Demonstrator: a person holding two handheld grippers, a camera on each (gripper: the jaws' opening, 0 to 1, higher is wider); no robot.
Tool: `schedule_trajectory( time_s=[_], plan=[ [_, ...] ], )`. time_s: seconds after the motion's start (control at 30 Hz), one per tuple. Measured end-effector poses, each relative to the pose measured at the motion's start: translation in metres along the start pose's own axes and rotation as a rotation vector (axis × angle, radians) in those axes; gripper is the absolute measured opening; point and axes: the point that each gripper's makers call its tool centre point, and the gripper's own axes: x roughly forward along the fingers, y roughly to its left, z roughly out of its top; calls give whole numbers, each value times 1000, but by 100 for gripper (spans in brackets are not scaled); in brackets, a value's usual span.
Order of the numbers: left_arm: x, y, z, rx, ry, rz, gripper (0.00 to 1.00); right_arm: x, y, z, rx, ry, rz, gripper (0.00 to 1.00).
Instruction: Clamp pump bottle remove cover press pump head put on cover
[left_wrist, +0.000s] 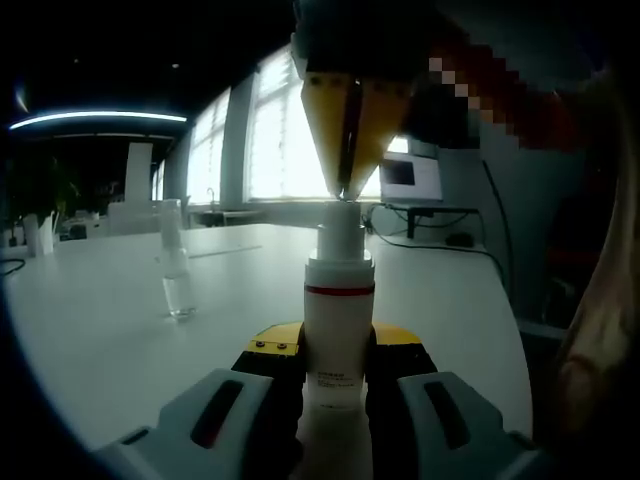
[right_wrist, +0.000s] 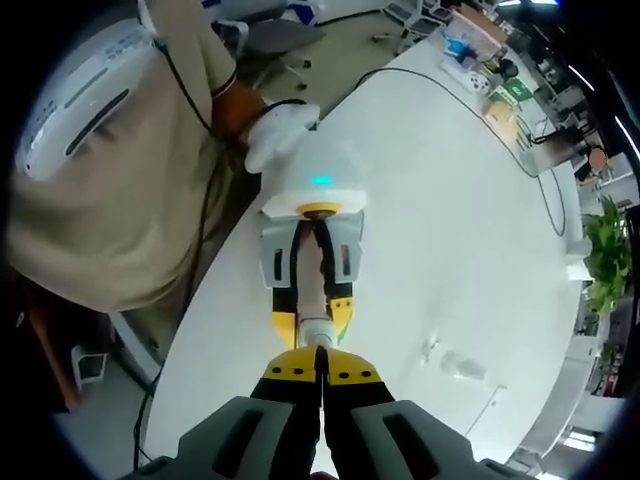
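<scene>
bright windows stood behind a white table (left_wrist: 120, 320) where a clear cover (left_wrist: 176, 262) stood apart, to the left of the bottle. left gripper (left_wrist: 334, 385) was clamped around the upright pump bottle (left_wrist: 338, 320) at its body. right gripper (left_wrist: 348, 188) came from above, jaws together, tips touching the pump head (left_wrist: 341, 236).

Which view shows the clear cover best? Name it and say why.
Left gripper view: the clear cover stands upright on the table, left of the clamped pump bottle. Right gripper view shows only a faint blur.
</scene>
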Motion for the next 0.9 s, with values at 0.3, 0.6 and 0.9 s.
schedule_trajectory(
  time_s=[0.3,0.6,0.9],
  plan=[
    [0,-1,0,2,0,-2,14,4,1,0,3,16,2,0],
    [0,-1,0,2,0,-4,14,4,1,0,-9,33,2,0],
    [0,-1,0,2,0,-6,14,4,2,0,-2,29,-3,0]
  ],
)
